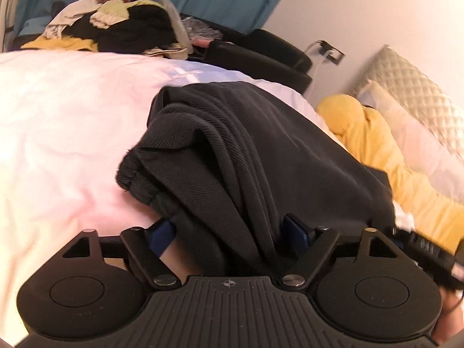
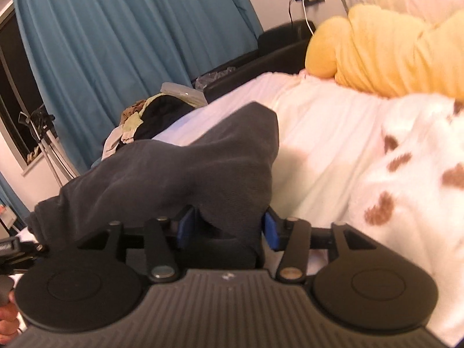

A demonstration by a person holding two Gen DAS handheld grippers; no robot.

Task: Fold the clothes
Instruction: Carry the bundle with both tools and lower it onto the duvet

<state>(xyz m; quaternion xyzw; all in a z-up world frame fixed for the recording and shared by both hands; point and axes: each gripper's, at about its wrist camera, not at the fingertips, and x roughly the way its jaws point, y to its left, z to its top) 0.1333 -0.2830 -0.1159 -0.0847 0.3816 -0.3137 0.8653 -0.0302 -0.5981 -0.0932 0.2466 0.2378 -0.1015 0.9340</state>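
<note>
A dark grey garment [image 1: 237, 145] lies bunched in folds on the white bed cover [image 1: 63, 121], toward its near edge. The left gripper [image 1: 229, 232] stands with its blue pads wide apart, cloth draped loosely between them. The right gripper [image 2: 229, 229] is likewise parted, a fold of the garment hanging between its fingers without being pinched.

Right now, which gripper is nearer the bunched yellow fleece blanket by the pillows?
Right. The right gripper is at the end of the dark grey garment toward the yellow blanket; the left gripper is at its far end.
</note>
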